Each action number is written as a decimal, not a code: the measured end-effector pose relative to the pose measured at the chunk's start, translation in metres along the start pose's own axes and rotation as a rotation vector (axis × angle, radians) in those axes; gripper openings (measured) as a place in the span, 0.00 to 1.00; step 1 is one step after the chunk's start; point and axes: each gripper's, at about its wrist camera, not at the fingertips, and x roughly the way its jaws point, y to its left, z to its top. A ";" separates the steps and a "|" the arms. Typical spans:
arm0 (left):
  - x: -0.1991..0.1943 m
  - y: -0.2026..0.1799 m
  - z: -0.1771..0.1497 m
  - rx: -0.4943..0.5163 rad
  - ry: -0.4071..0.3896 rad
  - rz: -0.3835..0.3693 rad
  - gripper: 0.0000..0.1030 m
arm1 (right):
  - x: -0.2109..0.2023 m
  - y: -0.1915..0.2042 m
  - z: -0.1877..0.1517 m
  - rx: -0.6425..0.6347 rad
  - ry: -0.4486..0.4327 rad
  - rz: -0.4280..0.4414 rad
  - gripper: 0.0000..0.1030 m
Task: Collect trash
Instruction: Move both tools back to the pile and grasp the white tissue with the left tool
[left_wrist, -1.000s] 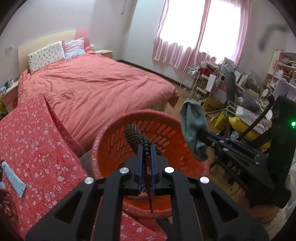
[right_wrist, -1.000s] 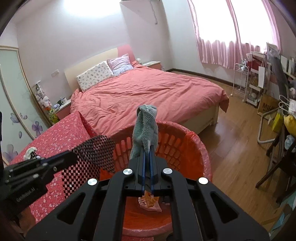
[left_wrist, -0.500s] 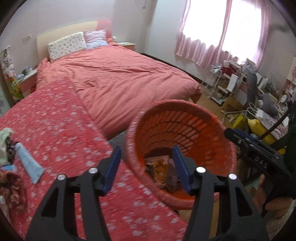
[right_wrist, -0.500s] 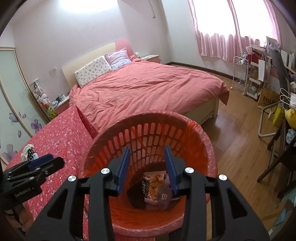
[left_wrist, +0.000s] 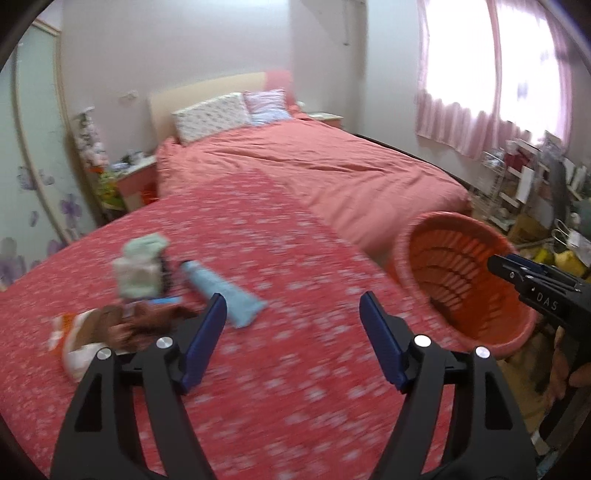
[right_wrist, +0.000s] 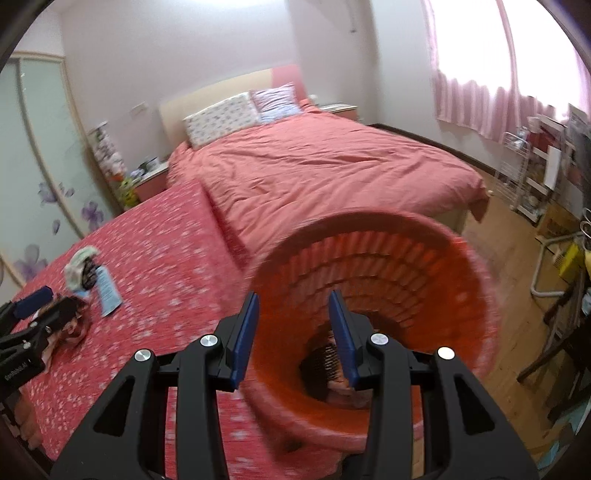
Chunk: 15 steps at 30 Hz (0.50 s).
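Now both loads lie in the orange basket (right_wrist: 373, 295), the left claw (left_wrist: 293, 314) opening empty toward the table's (left_wrist: 295, 258) remaining trash (left_wrist: 147, 295), right claw (right_wrist: 293, 317) part-open, empty.

Open cloth ahead of the left claw, basket wall hard against the right one.

Nothing lies between the left gripper's (left_wrist: 291, 321) opening jaws; ahead of it and to its right the flowered red cover (left_wrist: 295, 251) runs bare as far as the orange basket (left_wrist: 424, 266), whose rim stands at the cover's edge. To the left of its left finger a cluster blocks the way: a light blue tube (left_wrist: 221, 291) just beside the fingertip, a pale green cloth bundle (left_wrist: 138, 266) beyond it, and a brown and white wrapper (left_wrist: 107, 332) nearer. The right gripper (right_wrist: 293, 317) hangs over the basket's near rim, jaws apart with nothing between them, the basket's mouth unobstructed ahead of it and some dark trash (right_wrist: 325, 365) at the bottom.
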 end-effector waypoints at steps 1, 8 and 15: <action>-0.005 0.010 -0.003 -0.012 -0.005 0.019 0.71 | 0.001 0.008 -0.001 -0.010 0.006 0.009 0.39; -0.031 0.084 -0.033 -0.096 -0.016 0.145 0.71 | 0.013 0.070 -0.010 -0.089 0.047 0.095 0.39; -0.032 0.147 -0.067 -0.224 0.026 0.219 0.71 | 0.020 0.120 -0.019 -0.167 0.073 0.159 0.39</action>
